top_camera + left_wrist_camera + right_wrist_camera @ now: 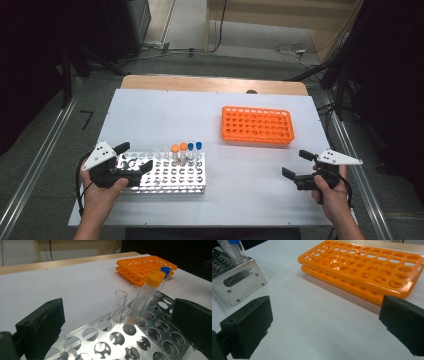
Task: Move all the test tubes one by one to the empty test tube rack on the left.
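High view: the left gripper [134, 159] hovers over the near-left end of the metal rack [172, 176] on the white bench [165, 117], fingers apart and empty. Tubes [183, 151] stand along the rack's far row. The right gripper [295, 164] is well right, fingers apart, near the orange rack [257, 125].

Left gripper view: clear and capped tubes [150, 290] stand ahead between the spread fingers [41, 325].

Right gripper view: fingers [247, 327] wide apart over bare bench, orange rack [367, 267] ahead.

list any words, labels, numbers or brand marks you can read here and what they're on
None can be read: the metal rack, the orange rack, the capped tubes and the white table show no legible text or marks in the high view or either gripper view.
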Action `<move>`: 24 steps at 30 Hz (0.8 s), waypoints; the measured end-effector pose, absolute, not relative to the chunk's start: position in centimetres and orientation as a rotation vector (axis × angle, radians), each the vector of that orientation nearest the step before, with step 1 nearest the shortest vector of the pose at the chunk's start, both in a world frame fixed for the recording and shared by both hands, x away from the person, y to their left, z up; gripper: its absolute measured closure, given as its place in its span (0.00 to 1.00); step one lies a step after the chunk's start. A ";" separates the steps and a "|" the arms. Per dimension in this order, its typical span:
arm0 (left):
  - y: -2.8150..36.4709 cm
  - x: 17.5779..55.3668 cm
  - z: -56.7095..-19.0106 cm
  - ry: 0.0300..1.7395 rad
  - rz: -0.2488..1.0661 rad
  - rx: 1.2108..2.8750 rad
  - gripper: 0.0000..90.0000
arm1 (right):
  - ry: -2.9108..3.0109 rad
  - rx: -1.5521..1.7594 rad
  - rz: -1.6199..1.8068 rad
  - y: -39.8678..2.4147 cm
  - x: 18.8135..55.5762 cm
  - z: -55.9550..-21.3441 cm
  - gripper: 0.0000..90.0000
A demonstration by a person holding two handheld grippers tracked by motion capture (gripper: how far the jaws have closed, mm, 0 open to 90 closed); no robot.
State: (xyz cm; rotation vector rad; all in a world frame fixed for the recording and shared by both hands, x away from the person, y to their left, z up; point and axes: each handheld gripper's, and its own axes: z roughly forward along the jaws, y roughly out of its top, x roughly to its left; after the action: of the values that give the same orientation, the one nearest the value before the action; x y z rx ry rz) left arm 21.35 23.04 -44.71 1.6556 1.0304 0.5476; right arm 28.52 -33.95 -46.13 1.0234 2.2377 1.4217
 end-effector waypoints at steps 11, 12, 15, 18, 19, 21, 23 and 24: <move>23.5 20.7 -45.2 1.009 0.554 1.630 0.00 | 2.160 1.089 1.433 -36.4 27.9 -46.2 0.00; 23.6 20.7 -45.2 1.006 0.554 1.634 0.00 | 2.160 1.084 1.432 -36.4 27.9 -46.3 0.00; 23.9 20.8 -45.4 1.015 0.565 1.632 0.00 | 2.158 1.087 1.419 -36.6 28.2 -46.4 0.00; 24.2 20.7 -45.5 1.025 0.565 1.612 0.00 | 2.154 1.102 1.420 -37.0 28.4 -46.7 0.00; 24.3 20.7 -45.5 1.026 0.563 1.607 0.00 | 2.149 1.104 1.421 -37.0 28.5 -46.8 0.00; 24.4 20.7 -45.6 1.028 0.564 1.600 0.00 | 2.144 1.106 1.421 -37.1 28.5 -46.9 0.00; 24.4 20.6 -45.6 1.024 0.565 1.599 0.00 | 2.142 1.109 1.426 -37.1 28.6 -47.0 0.00; 24.4 20.6 -45.6 1.025 0.570 1.603 0.00 | 2.143 1.109 1.425 -37.1 28.6 -47.1 0.00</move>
State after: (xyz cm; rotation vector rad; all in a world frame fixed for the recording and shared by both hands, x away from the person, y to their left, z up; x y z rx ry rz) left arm 20.63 24.38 -45.59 1.6028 1.0253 0.5697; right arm 28.65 -37.11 -47.05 1.1090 2.1428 1.4253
